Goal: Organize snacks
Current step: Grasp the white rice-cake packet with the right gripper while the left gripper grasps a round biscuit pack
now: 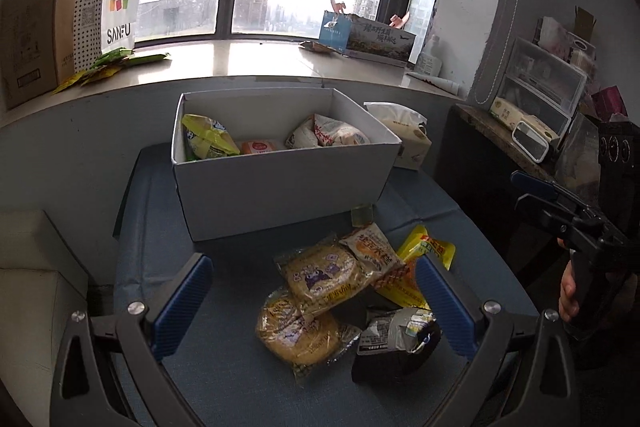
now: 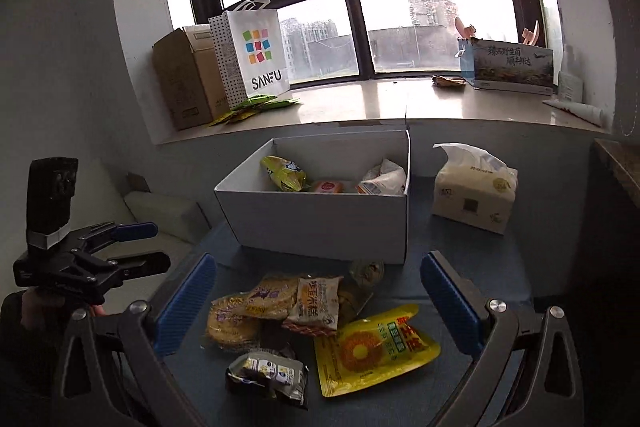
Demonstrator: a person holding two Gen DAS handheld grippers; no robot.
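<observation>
1. The blue mat (image 1: 224, 379) spreads under both tongs and carries everything the task concerns.
2. The white box (image 1: 280, 187) sits on the mat beyond the tips of both tongs, open at the top. Inside it lie a green bag (image 1: 208, 139) at the left, a small orange pack (image 1: 260, 147) in the middle and a white bag (image 1: 332, 135) at the right.
3. The tissue pack (image 2: 474, 187) stands just beside the box, ahead and to the right of the right tongs, a tissue sticking up from its top.
4. The left tongs (image 1: 316, 303) hover over the loose snack pile, jaws spread wide and holding nothing; the pile lies between their blue pads (image 1: 184, 303).
5. The right tongs (image 2: 318, 303) hang over the same pile, also released and empty, jaws wide apart. In the left wrist view they show at the far right edge, in a hand (image 1: 568, 291).
6. The yellow pouch (image 2: 372, 351) lies flat toward the right finger of the right tongs, at the right edge of the pile.
7. Two round cakes (image 1: 320, 275) in clear wrap overlap between the left tongs' fingers, one nearer the wrist, one nearer the box.
8. A dark foil pack (image 2: 268, 375) lies closest to the right tongs' wrist, crumpled.
9. A small white-and-orange packet (image 2: 316, 301) rests atop the pile, toward the box.
</observation>
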